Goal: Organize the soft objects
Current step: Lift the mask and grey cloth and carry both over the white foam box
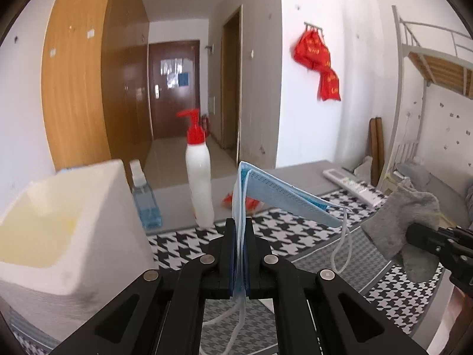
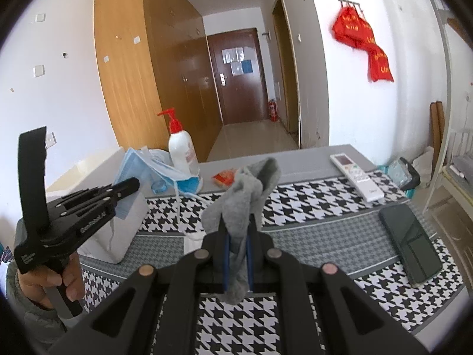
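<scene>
My left gripper [image 1: 239, 224] is shut on a blue face mask [image 1: 283, 196], held above the table; its ear loops hang down. It also shows in the right wrist view [image 2: 130, 185] with the mask [image 2: 165, 171] over the white foam box [image 2: 118, 230]. My right gripper [image 2: 236, 227] is shut on a grey sock [image 2: 245, 195], held above the houndstooth cloth. The sock [image 1: 405, 222] and right gripper [image 1: 414, 232] show at the right of the left wrist view. The foam box [image 1: 59, 236] is at my left, open on top.
A white pump bottle with red top [image 1: 199, 177], a small blue-liquid bottle [image 1: 146, 204] and a red packet [image 2: 224, 177] stand at the table's back. A white remote [image 2: 357, 177] and a dark phone [image 2: 411, 239] lie on the houndstooth cloth [image 2: 310, 201] at right.
</scene>
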The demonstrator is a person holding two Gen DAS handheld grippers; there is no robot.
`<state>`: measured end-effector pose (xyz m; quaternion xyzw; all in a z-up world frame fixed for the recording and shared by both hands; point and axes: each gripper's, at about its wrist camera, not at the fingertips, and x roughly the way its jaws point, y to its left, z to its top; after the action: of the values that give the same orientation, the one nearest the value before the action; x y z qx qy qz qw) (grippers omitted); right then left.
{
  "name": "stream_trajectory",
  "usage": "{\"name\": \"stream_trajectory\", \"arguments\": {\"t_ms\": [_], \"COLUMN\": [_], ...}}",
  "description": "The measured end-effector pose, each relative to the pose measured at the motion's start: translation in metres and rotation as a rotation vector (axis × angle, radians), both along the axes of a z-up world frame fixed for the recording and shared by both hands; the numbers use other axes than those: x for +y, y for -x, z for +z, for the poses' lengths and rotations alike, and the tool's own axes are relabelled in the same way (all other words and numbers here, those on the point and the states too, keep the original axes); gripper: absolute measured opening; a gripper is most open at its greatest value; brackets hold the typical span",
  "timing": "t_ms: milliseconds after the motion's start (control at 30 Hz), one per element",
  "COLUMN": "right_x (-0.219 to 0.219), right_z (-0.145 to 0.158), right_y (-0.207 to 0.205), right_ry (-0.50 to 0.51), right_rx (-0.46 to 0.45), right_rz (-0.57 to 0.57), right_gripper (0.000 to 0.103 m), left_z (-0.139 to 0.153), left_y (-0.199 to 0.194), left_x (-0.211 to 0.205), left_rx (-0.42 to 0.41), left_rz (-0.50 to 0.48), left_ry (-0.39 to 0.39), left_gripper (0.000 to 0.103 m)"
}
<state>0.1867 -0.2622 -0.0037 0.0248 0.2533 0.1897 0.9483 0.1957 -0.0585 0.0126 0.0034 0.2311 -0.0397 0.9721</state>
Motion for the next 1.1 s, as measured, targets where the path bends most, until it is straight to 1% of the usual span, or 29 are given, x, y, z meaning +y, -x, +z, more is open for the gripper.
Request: {"name": "stream_trajectory", "arguments": {"t_ms": [233,400,633,800,1100], "right_x": [0.004,0.005,0.011,0.019,0.039], "right_z": [0.013,0.021,0.029,0.037,0.048], "right_y": [0.011,0.015,0.018,0.021,0.025], "right_ry": [0.003,0.008,0.013,0.019,0.021], "right_rx": [-0.043,-0.071,-0.100,-0.123,-0.156], "right_rz": [-0.002,-0.001,0.016,0.034,0.076], "right_gripper": [0.012,0.012,0.012,0.012,0.012], "left_z": [0.019,0.025,0.035,0.042,0.050], "left_y": [0.016,0.025,0.037,0.042,0.052], "left_x": [0.013,0.020,0.025,0.030,0.050], "left_rx": [-0.052,-0.076,-0.108,-0.137,-0.159], "left_rz": [0.019,0.042,0.050,0.076,0.107], "left_ry": [0.000,0.001,-0.001,-0.016,-0.003], "left_gripper": [0.004,0.004,0.004,0.004,0.004]}}
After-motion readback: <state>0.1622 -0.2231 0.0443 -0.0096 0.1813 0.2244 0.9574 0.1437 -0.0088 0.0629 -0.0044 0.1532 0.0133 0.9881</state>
